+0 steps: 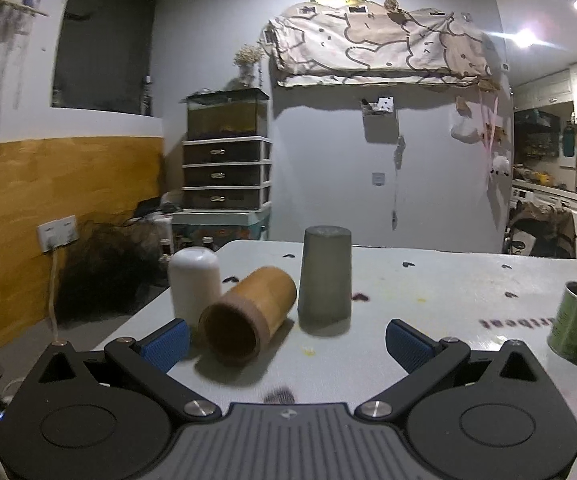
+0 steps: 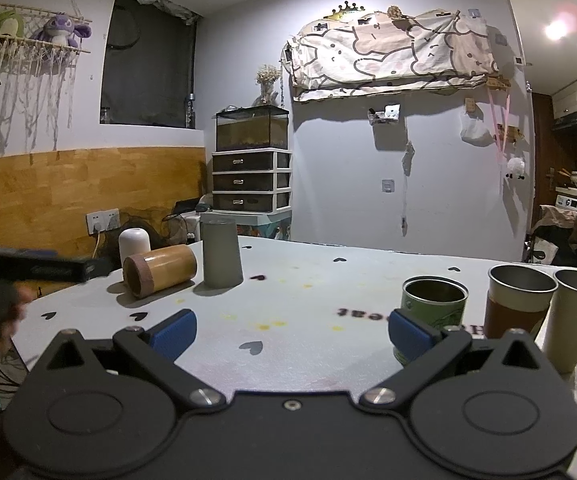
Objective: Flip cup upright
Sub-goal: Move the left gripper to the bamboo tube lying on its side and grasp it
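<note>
Hovering low over table (image 1: 428, 280) edge: left gripper (image 1: 287, 342), jaws spread wide, blue pads (image 1: 166, 344) bare, nothing held. Directly ahead, just beyond left pad: bamboo cup (image 1: 248, 314) lying on its side, open mouth toward camera, tilted rightward at far end. Touching or nearly touching behind it on left: white cup (image 1: 194, 284), inverted. Just right of bamboo cup: grey cup (image 1: 325, 276), inverted, base up; contact with bamboo cup cannot be told. Far right of left view: green tin (image 1: 576, 320), upright, open top.

Right gripper (image 2: 292, 332) likewise spread wide, empty, over near table (image 2: 328, 280) edge. Green tin (image 2: 434, 308) partly behind right pad, near but not gripped. Further right: brown-sleeved metal cup (image 2: 518, 304) and beige cup (image 2: 576, 316), both upright, side by side. Glass base at far right edge, mostly cut off. Bamboo cup (image 2: 160, 272), white cup (image 2: 134, 244), grey cup (image 2: 221, 254) grouped at far left of table in right view. Left gripper blurred at left edge there.
</note>
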Available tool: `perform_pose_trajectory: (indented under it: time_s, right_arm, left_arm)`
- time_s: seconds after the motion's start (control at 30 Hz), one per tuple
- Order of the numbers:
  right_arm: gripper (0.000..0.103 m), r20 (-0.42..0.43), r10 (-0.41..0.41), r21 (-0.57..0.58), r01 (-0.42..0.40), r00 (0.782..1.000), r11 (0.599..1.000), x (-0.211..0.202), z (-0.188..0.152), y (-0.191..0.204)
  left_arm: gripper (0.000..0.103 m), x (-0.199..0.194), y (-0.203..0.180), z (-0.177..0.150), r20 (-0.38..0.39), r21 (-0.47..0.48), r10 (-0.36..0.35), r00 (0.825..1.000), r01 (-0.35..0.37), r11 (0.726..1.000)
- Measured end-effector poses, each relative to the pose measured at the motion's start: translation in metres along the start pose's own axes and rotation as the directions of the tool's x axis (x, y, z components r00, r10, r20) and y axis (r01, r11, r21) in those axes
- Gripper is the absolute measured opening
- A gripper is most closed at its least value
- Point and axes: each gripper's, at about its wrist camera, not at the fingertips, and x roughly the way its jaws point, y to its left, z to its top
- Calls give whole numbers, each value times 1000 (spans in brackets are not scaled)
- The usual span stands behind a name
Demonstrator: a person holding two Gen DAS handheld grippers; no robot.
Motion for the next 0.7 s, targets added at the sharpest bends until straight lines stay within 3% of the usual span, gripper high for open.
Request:
perform_pose_trajectory:
  time_s: [0.13, 0.27, 0.5, 0.6, 0.7]
  right_arm:
    - [103, 2, 7, -5, -7, 1000, 1000, -2, -1, 2]
    - [103, -2, 4, -2, -4, 1000, 1000, -3, -3, 4]
    - [103, -20, -8, -3, 8, 1000, 1000, 0, -8, 2]
    - [103, -25, -13, 2, 13, 1000, 1000, 1, -10, 0]
    - [103, -29, -11, 7, 11, 1000, 1000, 1, -12, -1]
  left_arm:
    - [102, 49, 23, 14, -39, 18, -52, 998, 53, 998]
    - [102, 101, 42, 15, -152, 44, -84, 985, 92, 995]
    - [102, 135, 61, 6, -218, 9, -96, 971, 100, 995]
    - [88, 141, 63, 4, -234, -26, -104, 967, 101, 995]
    - [78, 146, 62, 4, -250, -19, -59, 966, 56, 998]
